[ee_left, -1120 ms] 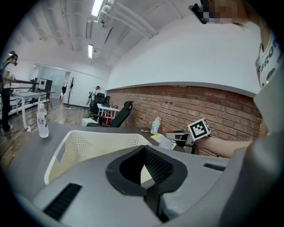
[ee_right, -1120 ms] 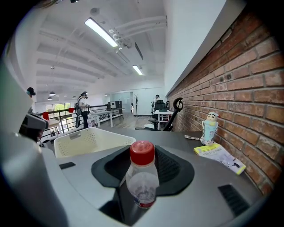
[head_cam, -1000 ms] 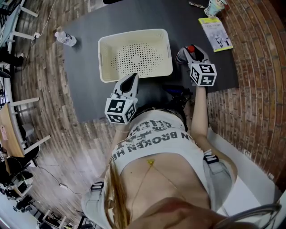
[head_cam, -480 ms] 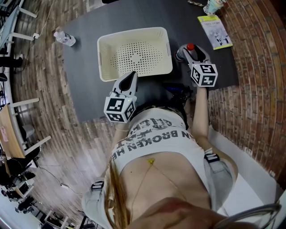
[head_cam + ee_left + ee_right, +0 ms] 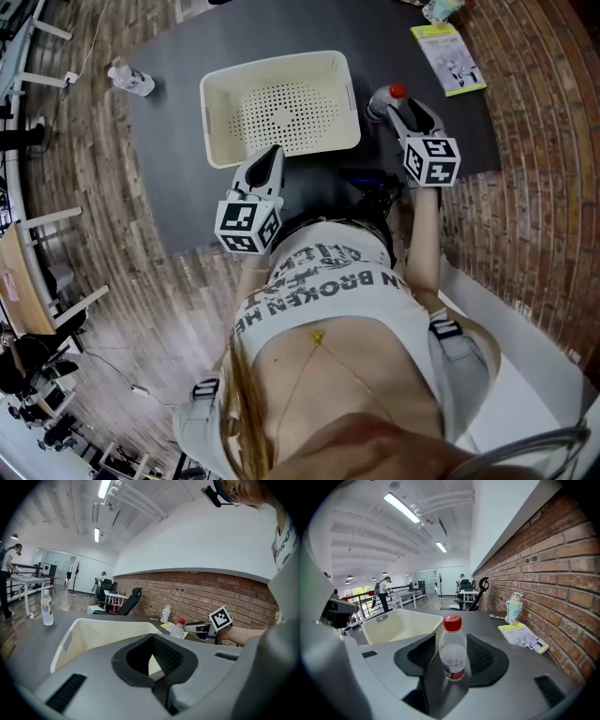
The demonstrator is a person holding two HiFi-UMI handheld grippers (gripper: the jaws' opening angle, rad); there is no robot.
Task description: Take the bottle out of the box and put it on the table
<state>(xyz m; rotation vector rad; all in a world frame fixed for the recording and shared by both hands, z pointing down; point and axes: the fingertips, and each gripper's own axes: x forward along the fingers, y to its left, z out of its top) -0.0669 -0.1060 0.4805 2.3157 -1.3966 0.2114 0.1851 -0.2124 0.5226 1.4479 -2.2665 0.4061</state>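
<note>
the dark grey table (image 5: pixel 178 169) fills the far half of the head view, with wooden floor on its left and a brick wall on its right. on it sits the cream basket (image 5: pixel 281 111), perforated across its bottom and walls.

our left gripper (image 5: pixel 271 157) hovers at the basket's near rim. its jaws are closed together and hold nothing. our right gripper (image 5: pixel 396 111) reaches over the table just right of the basket. its jaws have just been opening and now stand wide apart, with the red-capped bottle (image 5: pixel 453 653) between them, and the pads do not seem to press on it.

a yellow-green booklet (image 5: pixel 448 58) lies flat on the table, farther away and to the right, near the brick wall.

the red-capped bottle stands upright on the table, outside the basket and just beside its right wall. a second clear bottle (image 5: pixel 131 80) stands by the table's far left corner, well apart from the basket. a small cartoon figure (image 5: pixel 514 606) stands just beyond the booklet.
</note>
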